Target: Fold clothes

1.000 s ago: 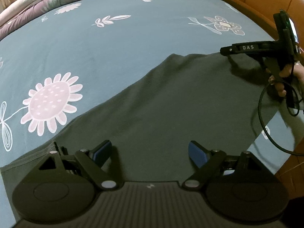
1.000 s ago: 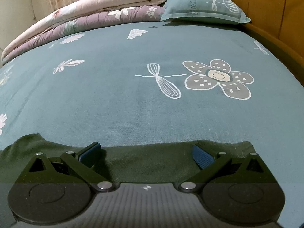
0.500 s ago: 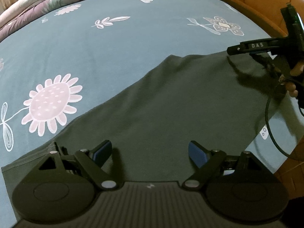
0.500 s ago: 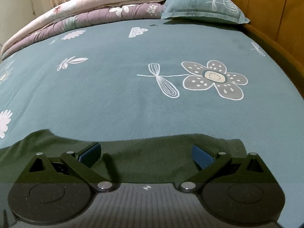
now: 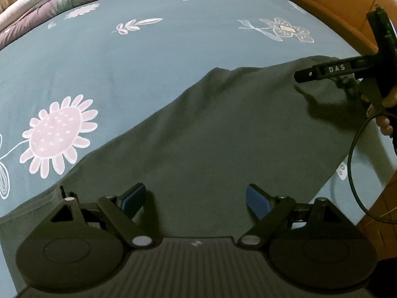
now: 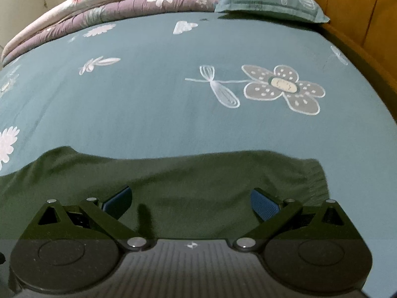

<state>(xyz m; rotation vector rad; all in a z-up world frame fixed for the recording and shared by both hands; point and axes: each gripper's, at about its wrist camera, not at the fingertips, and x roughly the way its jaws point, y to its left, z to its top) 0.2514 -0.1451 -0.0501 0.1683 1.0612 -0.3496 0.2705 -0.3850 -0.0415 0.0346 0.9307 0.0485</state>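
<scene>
Dark green cloth garment (image 5: 211, 129) flat on teal flowered bedsheet (image 5: 148, 57).
Left gripper (image 5: 196, 198) and right gripper (image 6: 191, 202) both spread wide above it, nothing clamped.

A wide bed under a teal sheet printed with white and pink flowers (image 6: 173, 114) fills the room, with a folded mauve and cream floral quilt (image 6: 104, 7) and a matching teal pillow (image 6: 270, 0) at its far end, an orange-brown wooden bed frame (image 6: 359, 49) along its right side.

Home bedroom, floral bedsheet (image 6: 158, 114), pillow (image 6: 270, 0), folded quilt (image 6: 104, 7)
</scene>
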